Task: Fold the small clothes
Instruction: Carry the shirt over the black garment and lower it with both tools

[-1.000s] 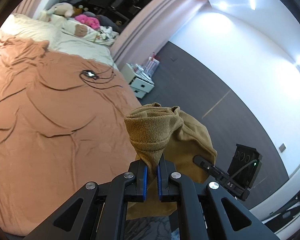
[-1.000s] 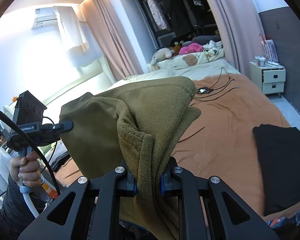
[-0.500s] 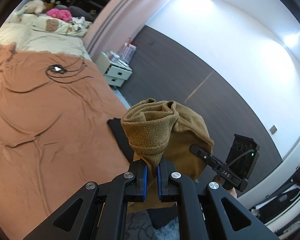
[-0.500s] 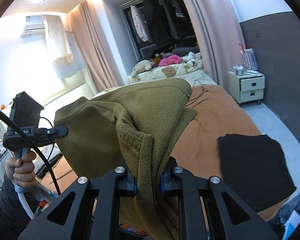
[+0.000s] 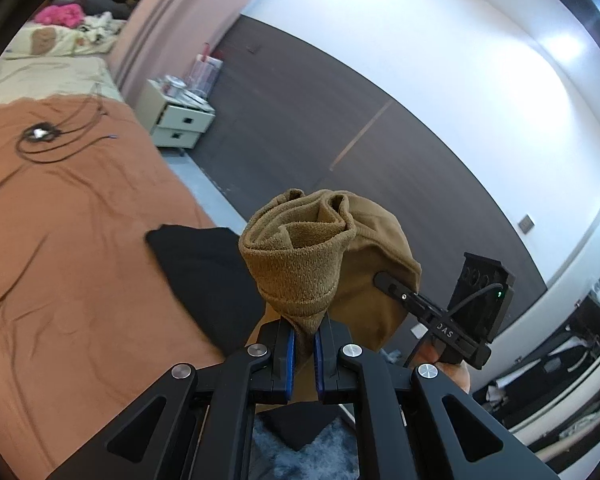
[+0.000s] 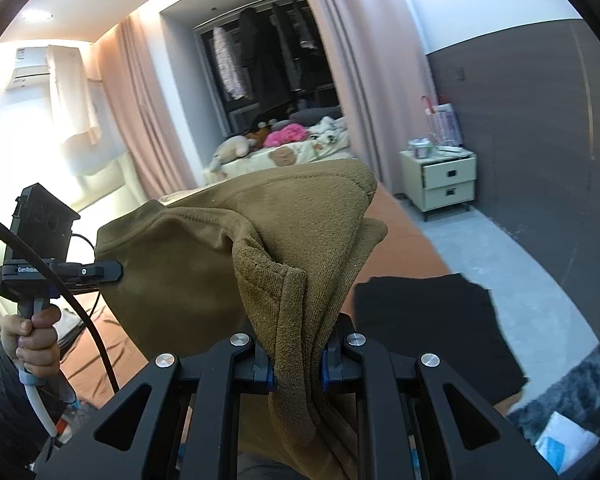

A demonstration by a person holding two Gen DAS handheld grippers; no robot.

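An olive-brown garment (image 5: 300, 268) hangs in the air, stretched between both grippers. In the left wrist view my left gripper (image 5: 303, 356) is shut on a bunched edge of it. The right gripper (image 5: 396, 286) clamps its far side. In the right wrist view my right gripper (image 6: 298, 364) is shut on a thick fold of the garment (image 6: 188, 276), and the left gripper (image 6: 104, 270), held by a hand (image 6: 32, 332), pinches the opposite side. A folded black cloth (image 5: 208, 276) (image 6: 428, 328) lies on the rust-coloured bed (image 5: 60, 248) below, near its edge.
A cream nightstand (image 5: 180, 120) (image 6: 440, 184) stands by the dark wall beside the bed. Black cables (image 5: 40, 136) lie on the sheet. Pillows and plush toys (image 6: 284, 140) sit at the bed's head. A grey shaggy rug (image 5: 300, 452) (image 6: 580, 380) covers the floor nearby.
Both grippers have carried the garment sideways toward the bed's edge. The black cloth has come into the left view and drawn nearer in the right view. Both grips are unchanged.
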